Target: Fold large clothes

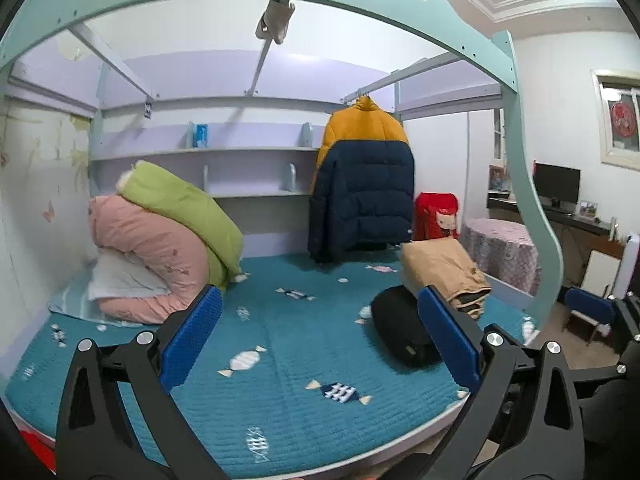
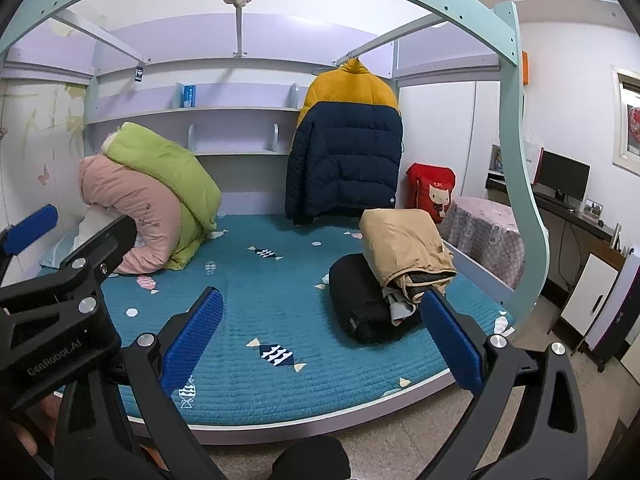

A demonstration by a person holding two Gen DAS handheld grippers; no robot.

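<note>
The puffer jacket point(image 2: 346, 142) is probably light, bulky, soft and slippery; take hold at the shoulders near the collar, where the fabric bunches. It has a yellow top over a quilted navy body and hangs on a hanger from the bed frame rail point(image 2: 372, 46), above the far edge of the bed point(image 2: 280, 300). The left gripper point(image 1: 320, 340) and right gripper point(image 2: 322, 340) both stand spread wide, empty, well apart from it.
</note>
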